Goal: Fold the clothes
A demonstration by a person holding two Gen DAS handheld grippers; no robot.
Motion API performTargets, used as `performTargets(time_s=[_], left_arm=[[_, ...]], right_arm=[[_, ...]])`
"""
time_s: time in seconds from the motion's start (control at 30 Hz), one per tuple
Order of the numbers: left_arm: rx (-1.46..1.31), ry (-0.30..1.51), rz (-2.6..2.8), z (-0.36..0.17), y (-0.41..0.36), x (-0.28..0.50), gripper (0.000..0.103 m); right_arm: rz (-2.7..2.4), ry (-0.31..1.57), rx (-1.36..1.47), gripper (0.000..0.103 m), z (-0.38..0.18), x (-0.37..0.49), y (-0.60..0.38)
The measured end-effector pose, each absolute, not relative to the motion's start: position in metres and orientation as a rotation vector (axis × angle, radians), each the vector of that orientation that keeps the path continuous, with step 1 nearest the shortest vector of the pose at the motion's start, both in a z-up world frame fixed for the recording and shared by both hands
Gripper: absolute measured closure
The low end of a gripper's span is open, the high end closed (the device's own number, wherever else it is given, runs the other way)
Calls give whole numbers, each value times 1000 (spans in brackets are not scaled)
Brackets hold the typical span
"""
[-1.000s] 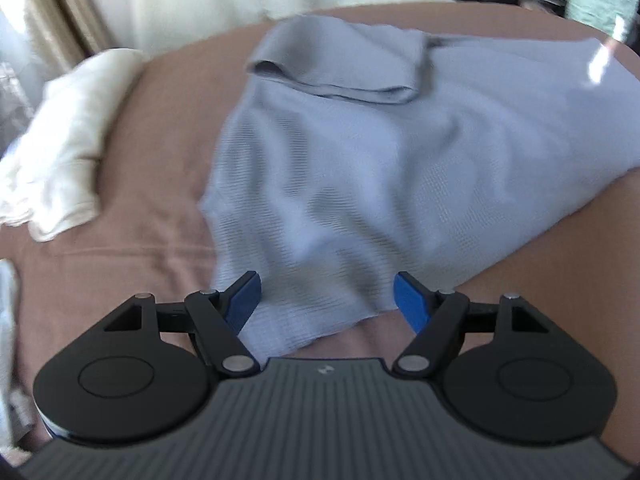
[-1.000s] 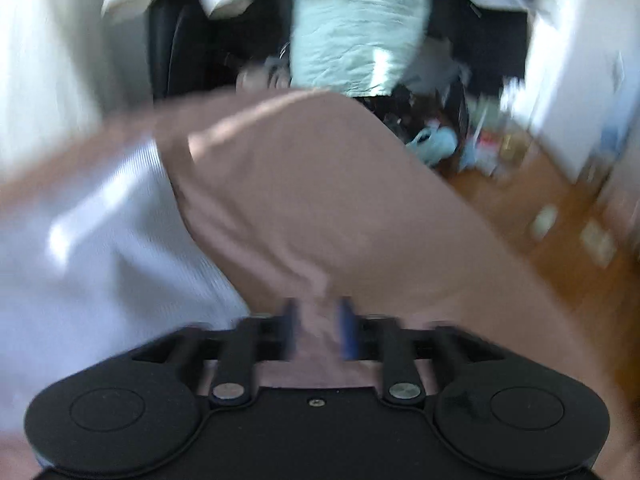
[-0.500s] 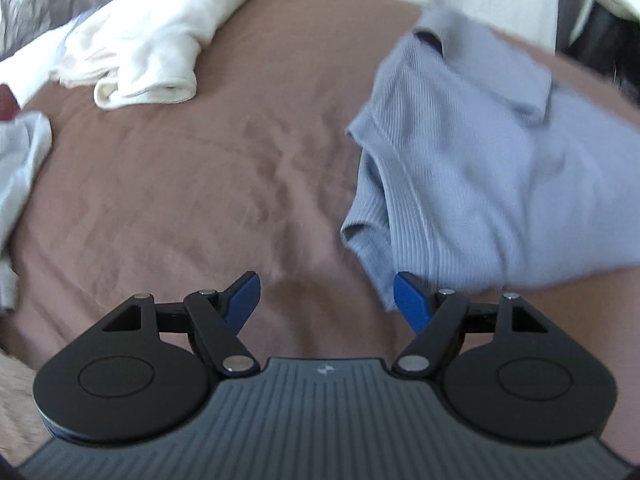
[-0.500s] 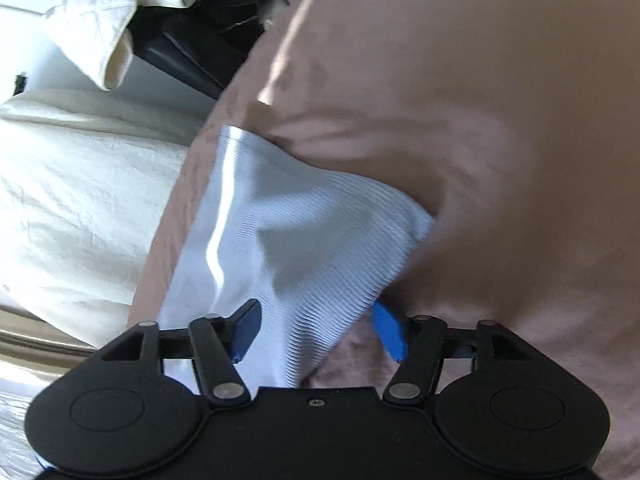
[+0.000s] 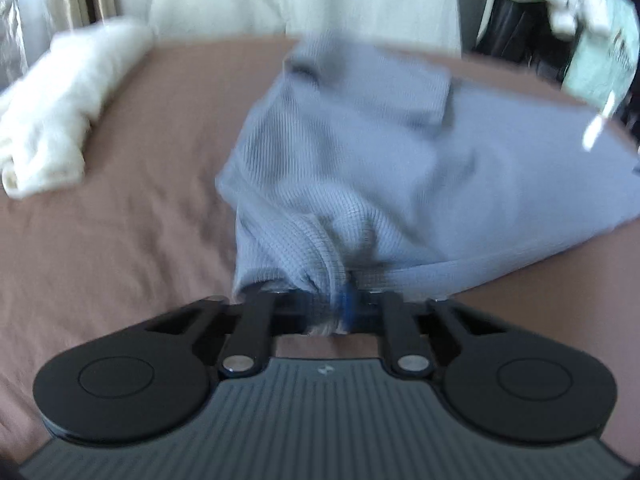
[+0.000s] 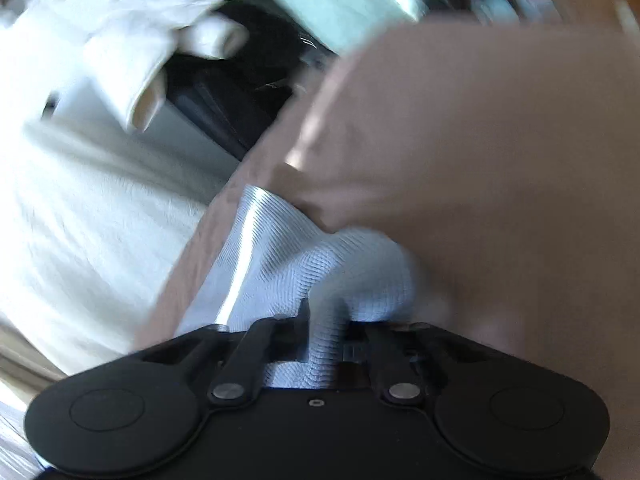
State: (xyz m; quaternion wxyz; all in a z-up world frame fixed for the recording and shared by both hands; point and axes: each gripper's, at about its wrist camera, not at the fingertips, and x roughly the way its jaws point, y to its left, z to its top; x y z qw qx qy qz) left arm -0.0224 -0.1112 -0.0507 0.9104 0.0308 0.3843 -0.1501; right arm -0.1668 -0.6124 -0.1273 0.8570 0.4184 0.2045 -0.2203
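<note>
Blue knit garment between both closing hand-held grippers

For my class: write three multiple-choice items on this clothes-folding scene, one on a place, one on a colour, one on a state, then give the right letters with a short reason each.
1. In the left wrist view, where does the rolled white cloth lie?
A. On the left of the bed
B. On top of the blue garment
C. Between the tongs

2. What colour is the sheet under the garment?
A. Green
B. Brown-pink
C. Black

3. What are the two tongs doing?
A. Both wide open over bare sheet
B. Both closing on blue fabric
C. Both holding the white cloth

Answers:
1 A: the white cloth lies left of the blue garment.
2 B: the sheet is brown-pink.
3 B: the left tongs and right tongs pinch bunched blue fabric.
</note>
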Motion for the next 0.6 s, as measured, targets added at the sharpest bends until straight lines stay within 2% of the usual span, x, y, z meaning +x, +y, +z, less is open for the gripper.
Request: performTargets(time_s=[0.07,0.17,0.23,0.37,0.47,0.6], left_arm=[[104,713,-287,-27,-108,-36,92],[121,763,-315,-23,-102,-48,92],[102,860,-343,-42,-103,-52,92],[224,855,-331,-56,-121,-64,93],[283,762,-355,-27,-125,-82,92],[197,851,-435,-20,-112,-90,93]], right_arm=[[-448,384,705,98,-90,-167,-595],[-482,445,458,98,-56,-173,-571],[-528,537,461,98,-70,-173,-576],[-586,579,642,98,-106,-177,-593],[-577,521,523,98,-70,-182,-575],[-677,607,325,98,-52,-185,-556]])
